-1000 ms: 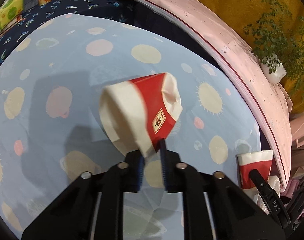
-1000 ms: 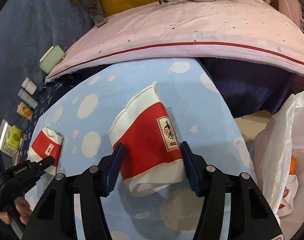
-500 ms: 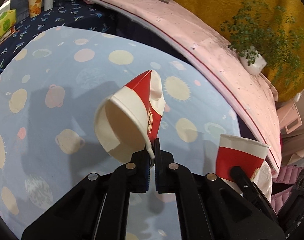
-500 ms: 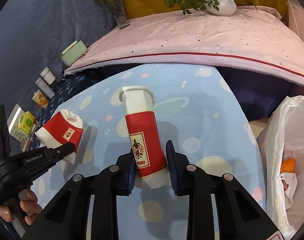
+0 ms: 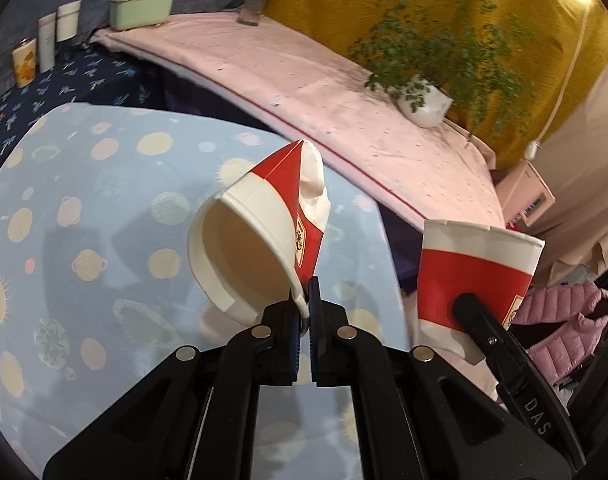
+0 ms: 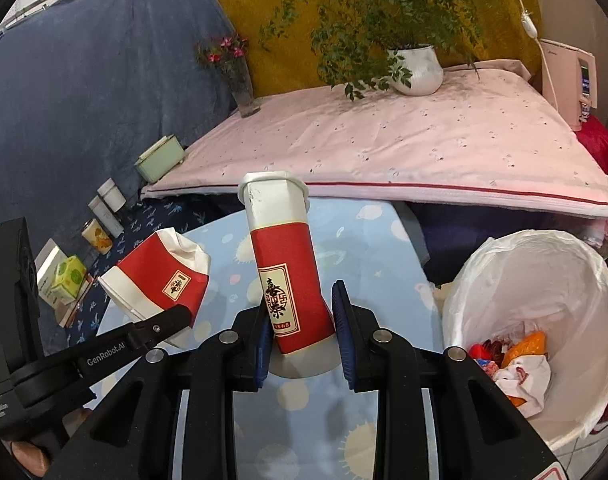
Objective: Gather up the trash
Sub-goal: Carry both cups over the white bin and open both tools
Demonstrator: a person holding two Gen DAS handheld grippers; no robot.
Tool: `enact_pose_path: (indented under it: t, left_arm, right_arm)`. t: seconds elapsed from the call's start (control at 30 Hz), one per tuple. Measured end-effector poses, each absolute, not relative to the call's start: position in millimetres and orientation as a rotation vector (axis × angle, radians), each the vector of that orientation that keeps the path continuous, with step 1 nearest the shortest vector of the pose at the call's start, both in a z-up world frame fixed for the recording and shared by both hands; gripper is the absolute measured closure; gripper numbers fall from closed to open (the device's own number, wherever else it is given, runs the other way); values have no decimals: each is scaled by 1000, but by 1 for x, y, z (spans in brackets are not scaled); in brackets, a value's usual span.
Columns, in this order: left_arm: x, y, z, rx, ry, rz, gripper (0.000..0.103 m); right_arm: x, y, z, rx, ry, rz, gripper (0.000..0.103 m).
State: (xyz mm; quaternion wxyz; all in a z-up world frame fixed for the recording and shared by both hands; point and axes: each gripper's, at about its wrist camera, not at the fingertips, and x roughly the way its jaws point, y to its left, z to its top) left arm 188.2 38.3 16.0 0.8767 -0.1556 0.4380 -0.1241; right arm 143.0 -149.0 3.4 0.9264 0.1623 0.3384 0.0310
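Observation:
My left gripper point(image 5: 304, 312) is shut on the rim of a crumpled red and white paper cup point(image 5: 260, 240), held above the light blue patterned table point(image 5: 84, 280); the cup's mouth faces the camera. The same cup point(image 6: 160, 276) shows in the right wrist view, at the left. My right gripper point(image 6: 302, 336) is shut on a second red and white paper cup point(image 6: 282, 264), squeezed narrow and held upright above the table. That cup point(image 5: 475, 284) shows at the right in the left wrist view. A bin lined with a white bag point(image 6: 543, 280) holds trash at the right.
A pink-covered bed point(image 6: 403, 144) lies behind the table, with a potted plant point(image 6: 411, 60) and a flower vase point(image 6: 240, 80) on it. Boxes and small bottles point(image 6: 100, 224) line the dark blue cloth at the left. A pink jacket point(image 5: 563, 320) lies at the right.
Both grippers have closed tighter on their cups and lifted them up off the table. The right cup is now squeezed narrow and upright, and the bin has come more into view.

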Motion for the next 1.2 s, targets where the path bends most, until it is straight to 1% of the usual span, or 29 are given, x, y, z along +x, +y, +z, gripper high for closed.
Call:
enact_pose_path:
  t: [0.2, 0.43, 0.87, 1.2]
  left_arm:
    - [168, -1, 35, -270, 883, -347, 100]
    - [150, -45, 51, -220, 866, -442, 100]
    - [126, -122, 57, -125, 879, -614, 100]
    - [122, -167, 45, -72, 927, -697, 100]
  right_arm:
    - [113, -181, 28, 348, 621, 5, 76]
    - [86, -222, 41, 374, 571, -71, 76]
    - [39, -293, 42, 433, 520, -211, 76]
    - [25, -331, 30, 470, 524, -274, 76]
